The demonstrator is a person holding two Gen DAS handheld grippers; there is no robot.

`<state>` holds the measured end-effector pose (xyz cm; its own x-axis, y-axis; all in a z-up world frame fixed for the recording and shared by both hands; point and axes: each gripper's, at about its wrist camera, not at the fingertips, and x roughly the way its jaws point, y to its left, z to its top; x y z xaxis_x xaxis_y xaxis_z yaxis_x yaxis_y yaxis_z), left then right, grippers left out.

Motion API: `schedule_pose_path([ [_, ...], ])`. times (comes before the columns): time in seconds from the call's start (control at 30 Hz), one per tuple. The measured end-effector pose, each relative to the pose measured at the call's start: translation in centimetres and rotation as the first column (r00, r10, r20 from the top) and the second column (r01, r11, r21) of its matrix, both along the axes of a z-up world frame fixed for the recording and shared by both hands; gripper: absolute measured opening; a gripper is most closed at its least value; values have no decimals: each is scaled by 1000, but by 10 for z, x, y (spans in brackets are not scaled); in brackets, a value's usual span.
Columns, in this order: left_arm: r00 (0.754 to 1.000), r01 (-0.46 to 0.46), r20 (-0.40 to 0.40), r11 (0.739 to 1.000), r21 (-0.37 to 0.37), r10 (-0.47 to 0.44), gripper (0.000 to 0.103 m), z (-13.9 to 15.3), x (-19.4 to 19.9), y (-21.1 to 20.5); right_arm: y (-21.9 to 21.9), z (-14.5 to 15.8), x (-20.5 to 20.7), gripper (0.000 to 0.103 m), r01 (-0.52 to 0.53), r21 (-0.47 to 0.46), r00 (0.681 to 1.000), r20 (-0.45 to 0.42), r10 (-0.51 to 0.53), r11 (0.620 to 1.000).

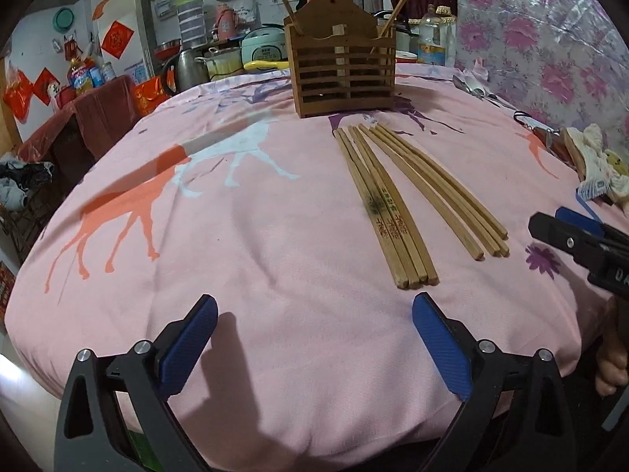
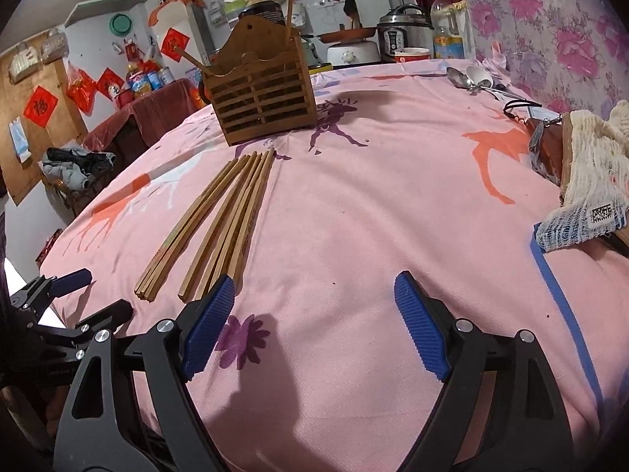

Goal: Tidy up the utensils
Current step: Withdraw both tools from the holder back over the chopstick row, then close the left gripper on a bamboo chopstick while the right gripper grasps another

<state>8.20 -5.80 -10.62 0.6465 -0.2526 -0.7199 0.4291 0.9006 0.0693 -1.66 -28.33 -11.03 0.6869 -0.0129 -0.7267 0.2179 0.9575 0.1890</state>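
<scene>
Right gripper (image 2: 316, 299) near, jaws wide apart, nothing between them, over pink animal-print cloth (image 2: 373, 204) on counter. Two bundles of wooden chopsticks (image 2: 220, 224) just left, fanning toward far slatted wooden utensil holder (image 2: 261, 96) with two chopsticks upright inside. Metal spoons (image 2: 468, 78) far right. Left gripper (image 2: 94, 295) at near left edge.

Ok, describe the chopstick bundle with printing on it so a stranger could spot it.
Find the wooden holder on the pink tablecloth. Two chopstick bundles fan toward you from it. Take the printed bundle away from the right gripper; the plain bundle has no characters.
</scene>
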Motion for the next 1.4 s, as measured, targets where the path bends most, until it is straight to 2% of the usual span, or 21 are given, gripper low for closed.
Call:
schedule_pose_path([
  [0.17,1000,-12,-3,1000,1,12,99,0,8,-2,-1,0,0,81,-1,4,1000,1,1,1000],
  [0.27,997,-76,18,997,30,76,99,2,17,2,-1,0,0,82,-2,3,1000,2,2,1000],
  [0.43,987,-159,-26,987,-7,159,99,1,31,24,-1,0,0,83,-2,2,1000,2,2,1000],
  [0.63,992,-124,7,992,13,124,98,3,24,12,0,0,0,83,-3,0,1000,2,3,1000],
  [0.73,993,-121,-2,993,7,121,97,2,30,5,1,0,1,84,-6,-7,1000,2,6,1000],
  [0.8,992,-127,-8,992,0,127,93,2,37,1,2,0,1,84,-7,-11,1000,2,7,1000],
  [0.9,991,-135,-15,991,-15,135,77,3,42,-3,2,-1,1,84,-7,-12,1000,2,7,1000],
  [0.97,990,-140,-8,990,-20,140,52,4,44,-3,3,-1,1,85,-9,-16,1000,3,9,1000],
  [1.0,991,-136,-7,990,-24,136,46,5,44,-3,3,0,1,85,-10,-18,1000,3,10,1000],
  [1.07,992,-125,-5,992,-28,125,16,5,42,-2,3,0,1,85,-11,-21,1000,3,11,1000],
  [1.13,993,-120,5,993,-23,120,12,6,38,-2,3,0,1,85,-11,-20,1000,4,11,1000],
  [1.3,980,-198,13,980,-5,198,9,5,35,20,4,-1,1,85,-11,-21,1000,3,11,1000],
  [1.37,974,-228,-7,973,-31,228,18,7,38,36,4,-1,1,85,-11,-21,1000,3,12,1000],
  [1.4,970,-244,-19,969,-46,243,25,7,39,42,4,-1,1,85,-13,-21,1000,3,13,1000],
])
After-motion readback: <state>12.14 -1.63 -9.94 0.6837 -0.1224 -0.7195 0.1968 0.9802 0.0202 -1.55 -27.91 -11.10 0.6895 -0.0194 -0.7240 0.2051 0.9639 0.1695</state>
